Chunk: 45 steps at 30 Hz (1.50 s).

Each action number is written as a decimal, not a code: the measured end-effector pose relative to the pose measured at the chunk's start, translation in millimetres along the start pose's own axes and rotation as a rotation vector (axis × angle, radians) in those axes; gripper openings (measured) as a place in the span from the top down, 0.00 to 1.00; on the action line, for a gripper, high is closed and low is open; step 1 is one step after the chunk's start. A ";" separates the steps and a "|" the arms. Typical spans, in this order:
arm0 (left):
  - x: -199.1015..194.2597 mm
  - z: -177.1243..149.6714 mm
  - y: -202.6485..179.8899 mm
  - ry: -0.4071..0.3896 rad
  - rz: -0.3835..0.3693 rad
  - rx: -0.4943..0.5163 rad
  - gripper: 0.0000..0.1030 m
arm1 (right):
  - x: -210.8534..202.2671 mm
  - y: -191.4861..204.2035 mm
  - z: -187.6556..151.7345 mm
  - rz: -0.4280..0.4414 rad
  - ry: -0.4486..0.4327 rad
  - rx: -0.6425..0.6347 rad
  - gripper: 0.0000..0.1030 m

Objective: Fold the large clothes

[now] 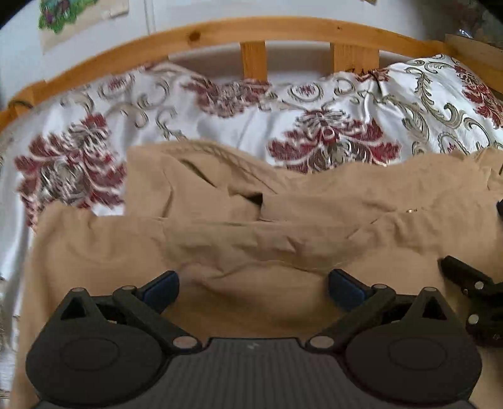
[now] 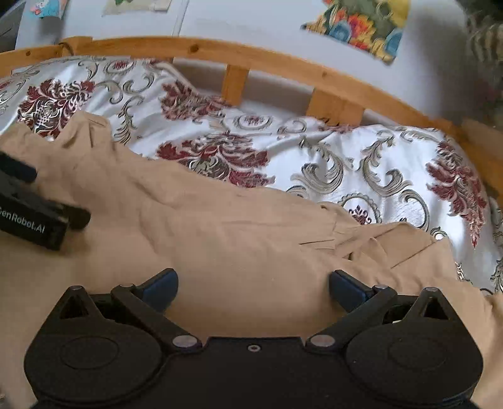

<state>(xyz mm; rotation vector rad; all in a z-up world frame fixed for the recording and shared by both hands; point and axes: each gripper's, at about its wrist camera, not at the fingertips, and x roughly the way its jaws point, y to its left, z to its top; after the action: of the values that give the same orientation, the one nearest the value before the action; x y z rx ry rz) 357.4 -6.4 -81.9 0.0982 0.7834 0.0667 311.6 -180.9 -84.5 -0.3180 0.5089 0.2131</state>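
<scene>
A large tan garment (image 1: 239, 226) lies rumpled across the bed, with folds and a dark opening near its middle. In the left wrist view my left gripper (image 1: 253, 284) hovers low over its near part, open, nothing between the blue pads. The right gripper's black body (image 1: 481, 299) shows at that view's right edge. In the right wrist view the same tan garment (image 2: 220, 229) spreads from left to lower right. My right gripper (image 2: 253, 284) is open above it, holding nothing. The left gripper's body (image 2: 34, 214) lies at the left edge.
A white bedspread (image 1: 220, 126) with red flowers and grey scrolls covers the bed (image 2: 361, 176). A curved wooden bed rail (image 1: 251, 30) with slats runs along the far side (image 2: 283, 63). Colourful pictures (image 2: 361, 25) hang on the white wall behind.
</scene>
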 end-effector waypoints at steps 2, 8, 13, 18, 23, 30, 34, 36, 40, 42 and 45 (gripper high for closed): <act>0.4 0.3 5.0 0.015 -0.010 -0.001 0.00 | -1.5 3.5 -1.2 -0.018 -0.011 -0.021 0.01; -46.4 -15.4 9.9 -0.005 -0.074 -0.047 0.01 | -50.3 -25.9 -0.7 0.048 0.009 0.104 0.01; -41.0 -40.2 3.7 -0.025 -0.045 -0.021 0.00 | -65.7 -20.9 -37.7 0.024 0.019 0.091 0.01; -44.7 -41.4 1.5 -0.035 -0.019 -0.034 0.01 | -62.4 -17.9 -46.1 0.023 0.015 0.103 0.01; -89.5 -55.9 26.9 -0.042 -0.045 -0.207 0.01 | -96.3 -33.8 -34.6 0.059 0.098 0.265 0.01; -137.3 -95.8 39.4 -0.011 -0.191 -0.274 0.01 | -154.4 -43.7 -43.9 0.110 0.183 0.534 0.01; -113.3 -99.3 61.8 0.079 -0.339 -0.460 0.01 | -163.3 -49.5 -69.9 0.162 0.208 0.716 0.01; -98.5 -101.6 76.8 0.089 -0.343 -0.569 0.01 | -153.7 -59.8 -75.4 0.134 0.213 0.765 0.01; -84.9 -102.1 104.8 0.034 -0.310 -0.716 0.01 | -137.2 -87.3 -97.1 0.072 0.171 0.946 0.09; -83.5 -101.4 114.1 0.014 -0.276 -0.758 0.06 | -134.2 -99.6 -103.6 0.067 0.118 1.019 0.10; -84.7 -103.3 126.1 -0.002 -0.204 -0.811 0.29 | -135.1 -108.5 -106.0 0.019 0.092 1.052 0.27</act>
<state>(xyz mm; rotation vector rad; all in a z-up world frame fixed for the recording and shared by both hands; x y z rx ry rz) 221.5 117.3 -81.0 -0.7485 0.7120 0.1857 179.6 -335.0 -76.9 0.7057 0.6480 -0.0699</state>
